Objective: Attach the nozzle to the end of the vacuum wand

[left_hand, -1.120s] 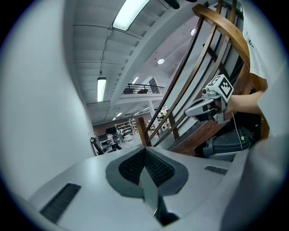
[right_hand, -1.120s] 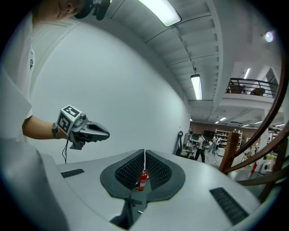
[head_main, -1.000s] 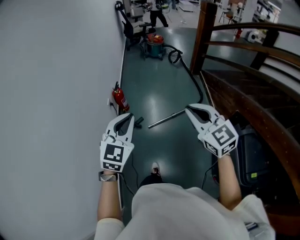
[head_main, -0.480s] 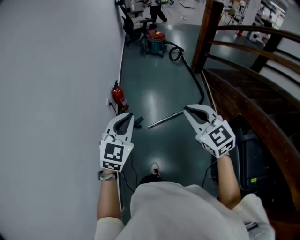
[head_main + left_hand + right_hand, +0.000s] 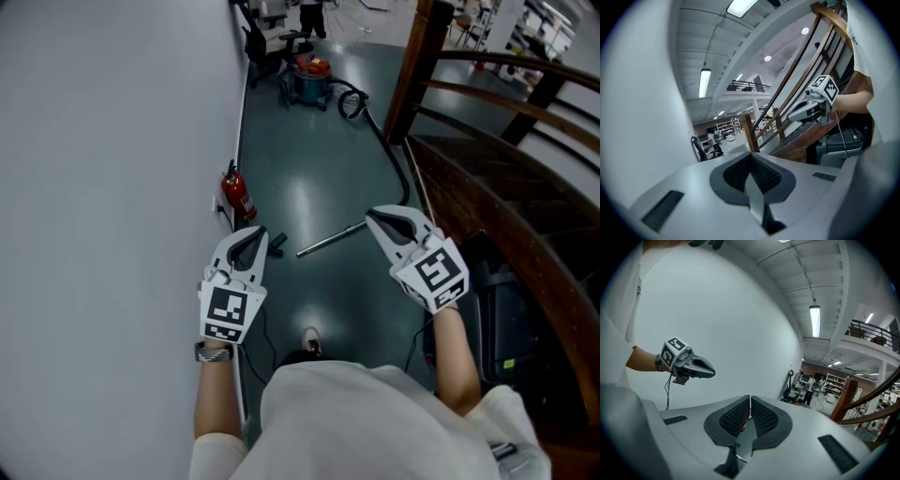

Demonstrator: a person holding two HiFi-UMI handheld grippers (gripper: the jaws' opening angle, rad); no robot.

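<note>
Floor: dark green and glossy (image 5: 314, 178); it runs from the bottom centre to the top of the head view.
Wall: plain white (image 5: 112, 187); it fills the left side of the frame.
Staircase: brown wood with curved rails (image 5: 487, 211); it takes up the right side.
Wand: a thin metal tube (image 5: 330, 239) lies on the floor at mid-frame. It is tilted from lower left to upper right, sits between the two grippers in the picture, and nothing holds it.
Hose: a black hose (image 5: 392, 159) runs along the floor from the wand's upper end to the top of the frame.
Vacuum: a teal and red canister (image 5: 309, 82) stands on the floor at top centre, well apart from the wand.
Small black piece: it lies on the floor (image 5: 277, 246) just left of the wand's lower end and is too small to make out.
Fire extinguisher: red (image 5: 239, 197); it stands against the wall, above the left gripper in the frame.
Left gripper: held in the air at lower left (image 5: 251, 236); its jaws are pressed together with nothing between them.
Right gripper: held in the air right of centre (image 5: 375, 217); its jaws are closed and empty.
Shoe: one toe (image 5: 310, 339) shows on the floor at bottom centre.
Black case: it sits under the stairs at lower right (image 5: 502, 319).
</note>
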